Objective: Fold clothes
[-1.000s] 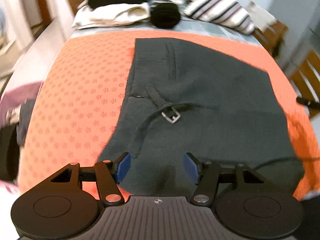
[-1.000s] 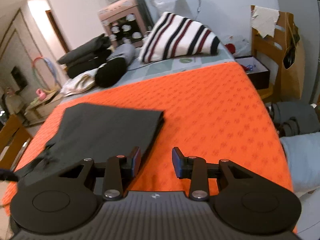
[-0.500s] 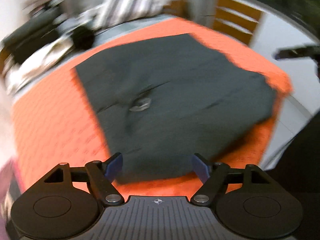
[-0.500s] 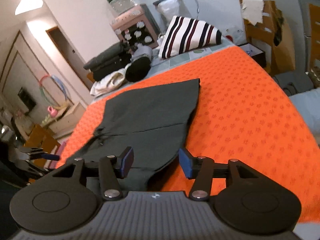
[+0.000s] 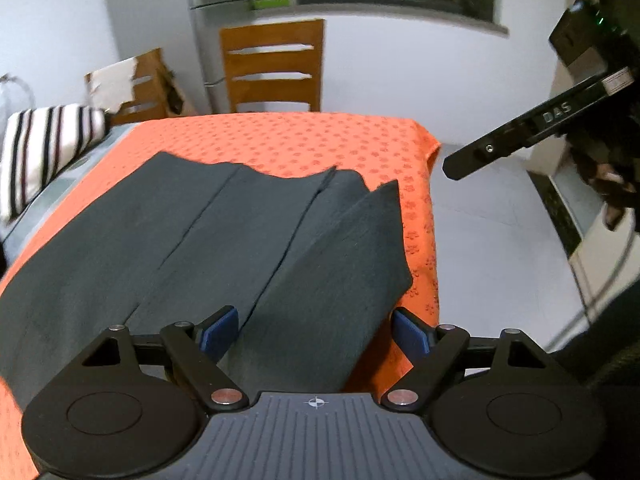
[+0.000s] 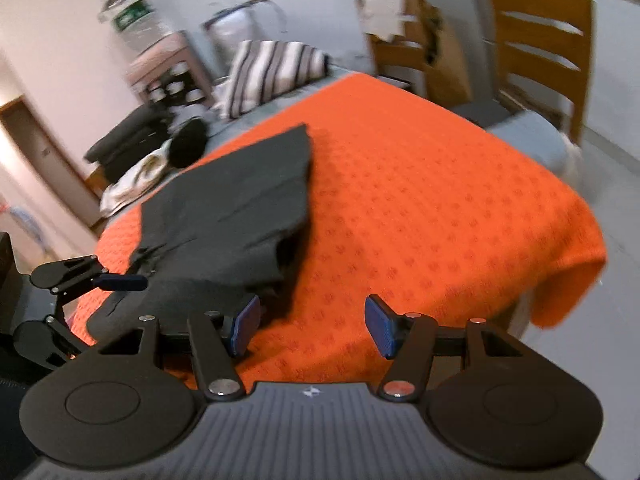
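Dark grey trousers lie folded in overlapping layers on the table's orange cloth. My left gripper hovers over their near end by the table corner. Its jaws are opening, with fabric below the gap and the pads pressing nothing. In the right wrist view the trousers lie left of centre. My right gripper is over bare orange cloth just right of their rumpled near edge, jaws opening and nothing between them. A blue-padded finger of the left gripper shows at the trousers' left edge. The right gripper's black side juts in from the upper right.
A striped folded piece and a pile of dark and white clothes sit at the table's far end. Wooden chairs stand against the wall. The orange cloth hangs over the table edge, with pale floor beyond.
The left view has swung round from the belted waist to the trousers' layered end by the table corner. The right gripper has shifted along the table. Both pairs of jaws have widened.
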Demonstrator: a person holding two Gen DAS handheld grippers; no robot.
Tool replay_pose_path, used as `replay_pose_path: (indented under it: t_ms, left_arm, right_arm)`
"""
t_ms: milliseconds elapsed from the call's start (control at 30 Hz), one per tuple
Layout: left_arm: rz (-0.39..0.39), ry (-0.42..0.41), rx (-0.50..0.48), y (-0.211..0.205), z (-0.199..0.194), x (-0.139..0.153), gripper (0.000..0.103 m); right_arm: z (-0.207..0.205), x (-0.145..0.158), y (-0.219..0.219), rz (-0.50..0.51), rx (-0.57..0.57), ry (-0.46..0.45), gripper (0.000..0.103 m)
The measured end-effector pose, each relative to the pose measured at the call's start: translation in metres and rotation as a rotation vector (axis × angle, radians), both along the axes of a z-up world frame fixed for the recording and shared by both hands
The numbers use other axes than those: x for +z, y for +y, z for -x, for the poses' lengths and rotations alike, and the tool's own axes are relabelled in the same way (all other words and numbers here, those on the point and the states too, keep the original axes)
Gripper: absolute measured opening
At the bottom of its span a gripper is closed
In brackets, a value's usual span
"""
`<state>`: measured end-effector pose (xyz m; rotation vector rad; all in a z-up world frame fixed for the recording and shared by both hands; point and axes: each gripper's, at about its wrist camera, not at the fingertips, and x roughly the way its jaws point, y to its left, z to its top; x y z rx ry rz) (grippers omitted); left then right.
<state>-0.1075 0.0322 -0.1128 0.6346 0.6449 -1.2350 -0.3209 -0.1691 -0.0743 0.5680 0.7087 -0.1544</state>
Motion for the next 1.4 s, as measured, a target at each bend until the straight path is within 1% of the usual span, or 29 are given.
replay_pose_path:
  t_ms: [67, 167, 233, 267, 300, 333, 367, 400, 433, 567, 733, 867, 900, 967, 1000, 1067, 1100, 1200, 1267, 1333, 1400]
  left_arm:
    - [-0.01, -0.058, -0.018, -0.014, 0.005, -0.008, 0.084]
    - [-0.014, -0.143, -0.05, -0.031, 0.01, -0.016, 0.081]
    - [-0.014, -0.187, -0.062, -0.044, 0.014, -0.018, 0.079]
    - [-0.017, -0.195, -0.063, -0.05, 0.015, -0.017, 0.072]
    - [-0.022, -0.192, -0.069, -0.053, 0.016, -0.017, 0.059]
    - [-0.025, -0.187, -0.071, -0.056, 0.015, -0.016, 0.037]
    - [-0.021, -0.174, -0.056, -0.056, 0.013, -0.014, 0.028]
    - [-0.015, -0.159, -0.039, -0.057, 0.01, -0.012, 0.023]
    - [0.002, -0.134, -0.011, -0.056, 0.005, -0.009, 0.015]
    - [0.108, -0.037, 0.157, -0.036, -0.021, 0.016, 0.013]
    - [0.215, 0.127, 0.371, -0.008, -0.058, 0.041, 0.012]
    - [0.269, 0.2, 0.44, 0.004, -0.071, 0.051, 0.012]
    - [0.282, 0.219, 0.451, 0.007, -0.073, 0.054, 0.011]
    - [0.298, 0.283, 0.446, 0.007, -0.075, 0.055, 0.012]
    - [0.304, 0.318, 0.442, 0.007, -0.076, 0.055, 0.013]
    - [0.298, 0.416, 0.43, 0.008, -0.079, 0.051, 0.02]
    - [0.291, 0.414, 0.431, 0.006, -0.079, 0.047, 0.021]
    - [0.259, 0.4, 0.429, 0.0, -0.078, 0.035, 0.021]
    - [0.239, 0.411, 0.412, -0.005, -0.075, 0.028, 0.021]
    - [0.228, 0.401, 0.385, -0.012, -0.07, 0.026, 0.021]
    - [0.224, 0.399, 0.352, -0.017, -0.067, 0.027, 0.021]
  right_arm:
    - [0.007, -0.006, 0.004, -0.013, -0.044, 0.007, 0.065]
    - [0.001, -0.014, 0.009, -0.018, -0.09, 0.011, 0.065]
    - [-0.003, -0.018, 0.011, -0.026, -0.1, 0.012, 0.065]
    - [-0.004, -0.02, 0.011, -0.033, -0.101, 0.014, 0.065]
    - [-0.008, -0.022, 0.011, -0.038, -0.1, 0.016, 0.065]
    - [-0.017, -0.023, 0.011, -0.037, -0.095, 0.018, 0.065]
    - [-0.024, -0.024, 0.012, -0.034, -0.088, 0.02, 0.065]
    - [-0.031, -0.025, 0.012, -0.03, -0.077, 0.022, 0.065]
    - [-0.037, -0.026, 0.014, -0.028, -0.061, 0.021, 0.065]
    - [-0.05, -0.03, 0.027, -0.024, 0.02, 0.005, 0.065]
    - [-0.073, -0.037, 0.049, -0.014, 0.125, -0.029, 0.065]
    - [-0.103, -0.04, 0.061, -0.002, 0.176, -0.064, 0.065]
    - [-0.109, -0.039, 0.063, 0.002, 0.182, -0.071, 0.065]
    - [-0.122, -0.034, 0.066, 0.015, 0.195, -0.091, 0.065]
    - [-0.126, -0.031, 0.066, 0.019, 0.201, -0.106, 0.065]
    - [-0.128, -0.025, 0.065, 0.02, 0.201, -0.127, 0.065]
    - [-0.128, -0.023, 0.063, 0.018, 0.195, -0.129, 0.065]
    - [-0.12, -0.028, 0.053, -0.006, 0.159, -0.091, 0.065]
    - [-0.109, -0.037, 0.046, -0.034, 0.116, -0.042, 0.065]
    - [-0.095, -0.046, 0.04, -0.063, 0.07, -0.012, 0.065]
    - [-0.081, -0.053, 0.037, -0.084, 0.035, -0.007, 0.065]
